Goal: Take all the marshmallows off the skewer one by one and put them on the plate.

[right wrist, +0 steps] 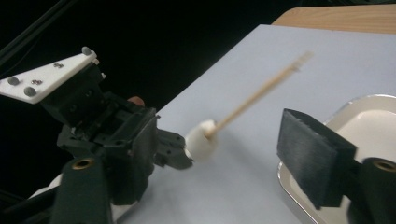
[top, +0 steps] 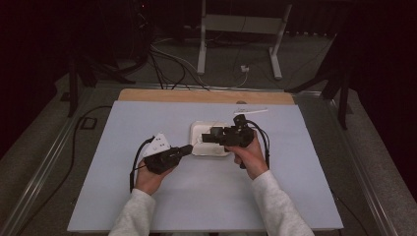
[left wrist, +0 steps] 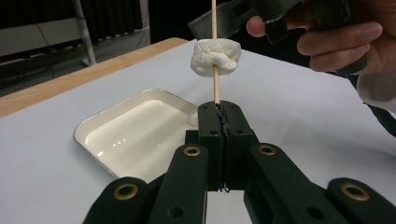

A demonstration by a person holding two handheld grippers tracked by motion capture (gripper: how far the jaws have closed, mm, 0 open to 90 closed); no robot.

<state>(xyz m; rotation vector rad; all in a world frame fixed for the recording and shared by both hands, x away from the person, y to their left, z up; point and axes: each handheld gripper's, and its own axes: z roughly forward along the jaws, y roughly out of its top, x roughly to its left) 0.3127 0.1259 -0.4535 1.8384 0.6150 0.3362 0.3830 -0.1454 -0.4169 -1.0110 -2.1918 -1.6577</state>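
Note:
My left gripper (left wrist: pixel 219 109) is shut on the lower end of a thin wooden skewer (left wrist: pixel 215 88) that stands upright out of its jaws. A white marshmallow (left wrist: pixel 215 57) is threaded on the skewer a little above the jaws. In the high view the left gripper (top: pixel 188 148) points at the near left corner of the white tray (top: pixel 196 129). My right gripper (right wrist: pixel 224 140) is open. Its two pads (right wrist: pixel 310 149) stand wide on either side of the marshmallow (right wrist: pixel 201 140) without touching it. From above, the right gripper (top: pixel 206 136) hovers over the tray.
The shallow white tray (left wrist: pixel 93 128) lies on the pale blue table top (top: pixel 206 196). A wooden strip (top: pixel 206 96) runs along the far edge, with a thin white stick (top: pixel 251 111) lying near it. Beyond, a metal stand (top: pixel 241 24) and cables are on the floor.

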